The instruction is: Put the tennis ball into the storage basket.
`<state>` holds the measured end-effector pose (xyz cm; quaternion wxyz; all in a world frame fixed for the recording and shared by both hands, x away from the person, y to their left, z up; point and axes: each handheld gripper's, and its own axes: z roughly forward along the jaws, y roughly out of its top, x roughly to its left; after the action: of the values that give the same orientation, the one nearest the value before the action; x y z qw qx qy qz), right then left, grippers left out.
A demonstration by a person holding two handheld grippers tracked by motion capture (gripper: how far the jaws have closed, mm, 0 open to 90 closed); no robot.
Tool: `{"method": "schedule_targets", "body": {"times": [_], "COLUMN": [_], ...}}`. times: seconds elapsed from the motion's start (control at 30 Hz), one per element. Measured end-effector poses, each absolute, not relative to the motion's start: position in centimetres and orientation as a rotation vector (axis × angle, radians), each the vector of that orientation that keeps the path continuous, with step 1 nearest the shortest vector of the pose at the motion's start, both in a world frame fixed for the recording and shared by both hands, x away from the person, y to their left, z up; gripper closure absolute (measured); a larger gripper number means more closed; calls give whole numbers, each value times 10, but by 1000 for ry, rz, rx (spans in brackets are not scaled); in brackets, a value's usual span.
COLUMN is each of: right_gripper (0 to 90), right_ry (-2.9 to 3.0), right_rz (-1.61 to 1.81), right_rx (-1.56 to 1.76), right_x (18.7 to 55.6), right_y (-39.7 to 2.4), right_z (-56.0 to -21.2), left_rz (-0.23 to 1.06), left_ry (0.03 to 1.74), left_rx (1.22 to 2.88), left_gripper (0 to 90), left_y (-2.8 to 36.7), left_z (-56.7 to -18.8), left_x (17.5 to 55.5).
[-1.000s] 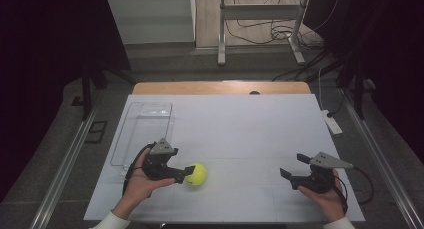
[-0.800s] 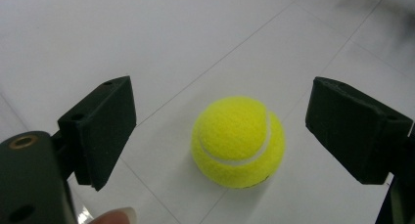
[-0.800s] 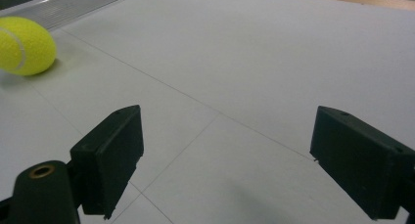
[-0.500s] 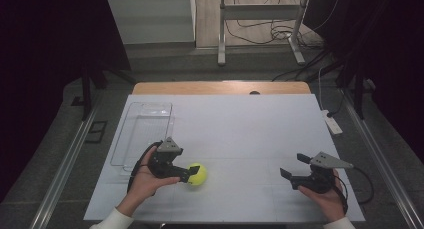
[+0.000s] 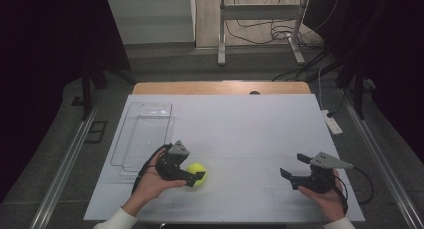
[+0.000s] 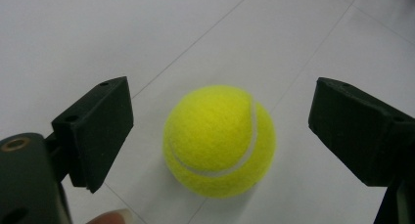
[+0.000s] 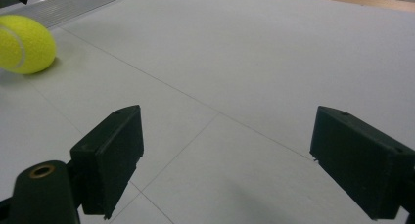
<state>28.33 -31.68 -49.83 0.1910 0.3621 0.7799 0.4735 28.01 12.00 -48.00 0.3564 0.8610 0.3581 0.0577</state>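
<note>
I have the tennis ball (image 6: pixel 219 141) resting on the table (image 5: pixel 250 134) squarely between my left gripper's (image 6: pixel 220 136) fingers, which have just been spreading and clear it on both sides; my right gripper (image 7: pixel 235 160), fingers spread and empty, sits well apart.

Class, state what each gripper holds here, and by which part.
Nothing is held. The left gripper has just been opening around the tennis ball, clear gaps both sides; the right gripper is open.

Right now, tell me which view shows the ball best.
The left gripper view: the ball sits close and sharp between the open jaws, untouched, its seam plain. The high view shows the ball small, at the left gripper. The right gripper view catches it far off, cut by the left edge.
</note>
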Motion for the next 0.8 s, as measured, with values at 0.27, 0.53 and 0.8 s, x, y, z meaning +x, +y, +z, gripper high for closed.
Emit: {"method": "schedule_targets", "body": {"times": [0.27, 0.53, 0.8], "right_gripper": [129, 128, 129], "right_ry": [2192, 2194, 2195], "right_rz": [1329, 1327, 1327], "right_rx": [1018, 1016, 1017], "right_x": [284, 284, 284], "right_y": [-317, -316, -316], "right_z": [-499, -499, -499], "left_rz": [140, 135, 149], "left_ry": [918, 911, 926], "left_rx": [2263, 2316, 2359], "left_gripper": [79, 66, 52], "left_y": [116, 109, 103], "left_z": [-487, -495, -503], "left_x": [281, 282, 285]}}
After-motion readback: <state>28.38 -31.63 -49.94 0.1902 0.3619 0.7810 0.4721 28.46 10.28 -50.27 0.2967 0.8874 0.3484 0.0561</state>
